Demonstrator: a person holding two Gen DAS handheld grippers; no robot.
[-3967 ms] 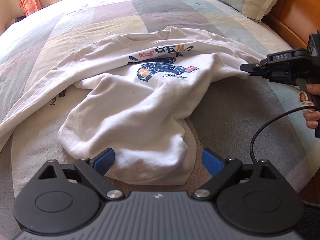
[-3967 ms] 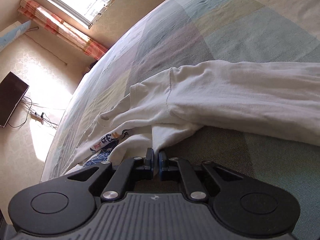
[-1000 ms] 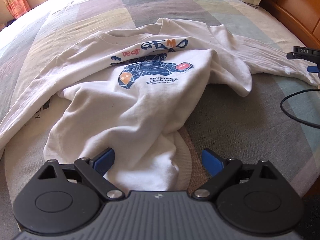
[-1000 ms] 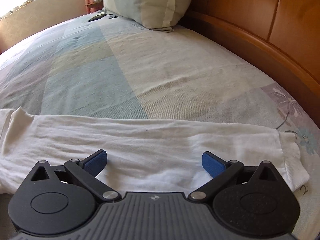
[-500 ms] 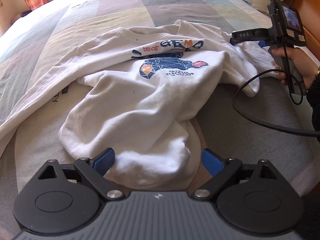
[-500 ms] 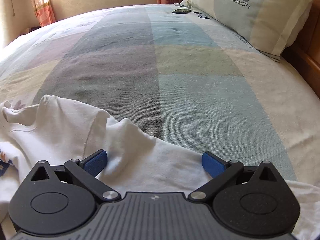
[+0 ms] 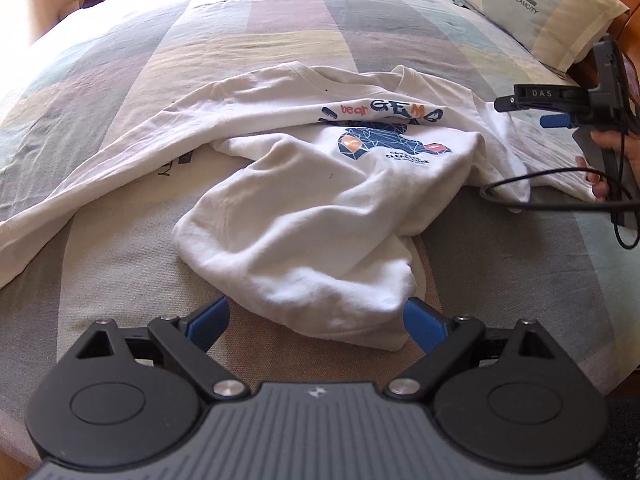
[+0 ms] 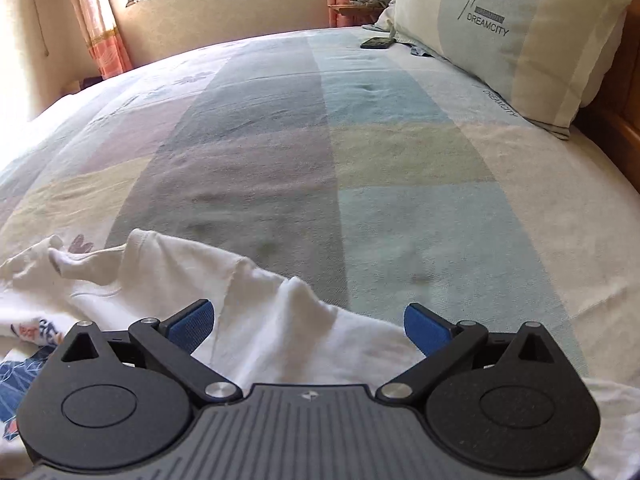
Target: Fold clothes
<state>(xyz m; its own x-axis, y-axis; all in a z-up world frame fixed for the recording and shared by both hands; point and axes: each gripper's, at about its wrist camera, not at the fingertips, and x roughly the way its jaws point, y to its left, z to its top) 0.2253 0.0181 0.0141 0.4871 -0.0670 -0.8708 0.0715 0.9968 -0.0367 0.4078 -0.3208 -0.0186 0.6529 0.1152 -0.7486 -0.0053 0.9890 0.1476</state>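
Note:
A white long-sleeved shirt [image 7: 304, 204] with a blue and orange print lies crumpled on the bed, one sleeve stretched out to the left. My left gripper [image 7: 316, 316] is open just above the shirt's bunched hem, which sits between the blue pads without being held. In the left wrist view my right gripper [image 7: 532, 110] hovers open over the shirt's right shoulder and sleeve, held by a hand [image 7: 600, 160]. In the right wrist view, my right gripper [image 8: 308, 318] is open above the shirt's shoulder [image 8: 256, 308].
The bed [image 8: 304, 168] has a patchwork cover in grey, blue and cream. A pillow [image 8: 520, 36] and a dark phone [image 8: 376, 43] lie at the headboard end. A black cable [image 7: 560, 204] trails over the bed on the right. Wooden bed frame [image 8: 616, 128] runs along the right.
The right gripper let go of the sleeve it pinched, opened, swung along the sleeve and came back over the shoulder. The left gripper stayed open near the hem, shifting slightly.

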